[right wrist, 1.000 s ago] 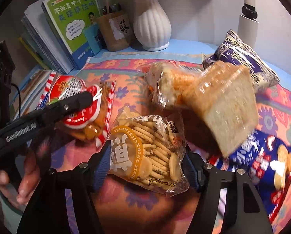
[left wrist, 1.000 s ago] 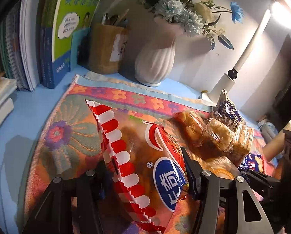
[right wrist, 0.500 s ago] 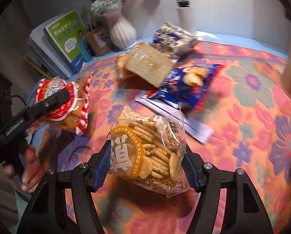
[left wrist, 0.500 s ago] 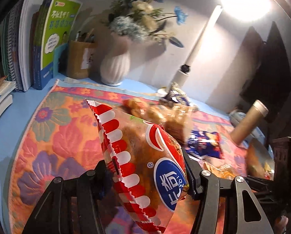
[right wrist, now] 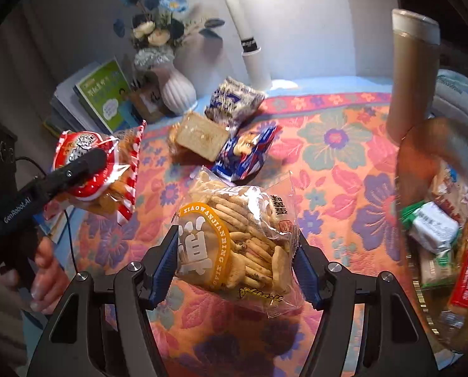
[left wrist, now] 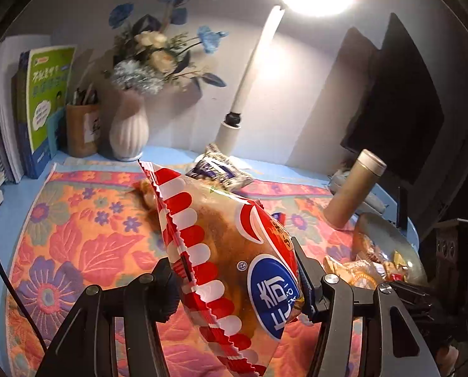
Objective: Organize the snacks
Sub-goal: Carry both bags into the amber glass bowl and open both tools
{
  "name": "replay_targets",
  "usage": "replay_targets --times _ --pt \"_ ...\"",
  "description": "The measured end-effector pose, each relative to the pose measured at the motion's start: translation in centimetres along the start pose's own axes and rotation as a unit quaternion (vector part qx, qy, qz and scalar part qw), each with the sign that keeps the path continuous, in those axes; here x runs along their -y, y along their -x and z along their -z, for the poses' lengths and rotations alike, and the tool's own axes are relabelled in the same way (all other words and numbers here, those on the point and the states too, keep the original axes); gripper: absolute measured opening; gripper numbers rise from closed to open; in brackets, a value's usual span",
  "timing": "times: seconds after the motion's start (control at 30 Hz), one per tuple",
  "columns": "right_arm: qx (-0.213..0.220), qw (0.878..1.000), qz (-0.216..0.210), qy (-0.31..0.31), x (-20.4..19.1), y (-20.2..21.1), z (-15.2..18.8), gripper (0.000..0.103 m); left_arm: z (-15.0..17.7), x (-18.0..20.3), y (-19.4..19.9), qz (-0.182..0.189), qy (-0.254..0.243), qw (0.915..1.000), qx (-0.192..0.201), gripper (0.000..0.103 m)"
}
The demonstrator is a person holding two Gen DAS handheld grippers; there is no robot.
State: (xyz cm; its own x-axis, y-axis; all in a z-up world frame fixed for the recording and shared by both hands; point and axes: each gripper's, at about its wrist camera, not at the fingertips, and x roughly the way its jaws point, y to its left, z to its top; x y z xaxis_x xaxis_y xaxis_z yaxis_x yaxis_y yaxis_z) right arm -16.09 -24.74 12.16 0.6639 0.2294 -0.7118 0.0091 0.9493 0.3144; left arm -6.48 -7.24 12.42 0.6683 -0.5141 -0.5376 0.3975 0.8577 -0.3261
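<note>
My left gripper (left wrist: 234, 278) is shut on a red-and-white striped snack bag (left wrist: 221, 251) with a blue oval label, held above the floral cloth. In the right wrist view that same bag (right wrist: 95, 169) hangs at the left, a hand below it. My right gripper (right wrist: 234, 248) is shut on a clear bag of biscuits with an orange band (right wrist: 237, 235), also off the cloth. A clear bowl (right wrist: 416, 144) holding several wrapped snacks sits at the right; its rim (left wrist: 388, 229) shows in the left wrist view too. A wrapped bread slice (right wrist: 199, 135), a blue packet (right wrist: 246, 154) and a purple-white bag (right wrist: 234, 100) lie further back.
A tall tan flask (right wrist: 413, 75) stands behind the bowl. Along the back are a white vase with flowers (left wrist: 128, 132), a brown pen holder (left wrist: 81, 128), upright books (left wrist: 42, 106) and a lit white desk lamp (left wrist: 246, 94). A dark monitor (left wrist: 394, 100) stands at the right.
Both grippers have risen and swung to the right with their bags still held. The bowl and flask have come into view; the loose snacks now lie further away.
</note>
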Motion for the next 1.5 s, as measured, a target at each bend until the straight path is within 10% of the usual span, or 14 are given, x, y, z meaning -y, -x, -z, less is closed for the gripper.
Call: replay_targets --times 0.93,1.3,1.5 --pt "0.143 0.969 0.111 -0.167 19.9 13.1 -1.6 0.066 -0.4 24.0 -9.4 0.123 -0.176 0.9748 -0.062 0.057" --pt "0.135 0.965 0.125 -0.184 23.7 12.1 -2.1 0.069 0.2 28.5 -13.7 0.155 -0.18 0.9676 -0.085 0.058" --pt "0.131 0.966 0.124 -0.186 24.2 11.7 -2.2 0.072 -0.3 27.6 -14.3 0.128 -0.166 0.9745 -0.081 0.078"
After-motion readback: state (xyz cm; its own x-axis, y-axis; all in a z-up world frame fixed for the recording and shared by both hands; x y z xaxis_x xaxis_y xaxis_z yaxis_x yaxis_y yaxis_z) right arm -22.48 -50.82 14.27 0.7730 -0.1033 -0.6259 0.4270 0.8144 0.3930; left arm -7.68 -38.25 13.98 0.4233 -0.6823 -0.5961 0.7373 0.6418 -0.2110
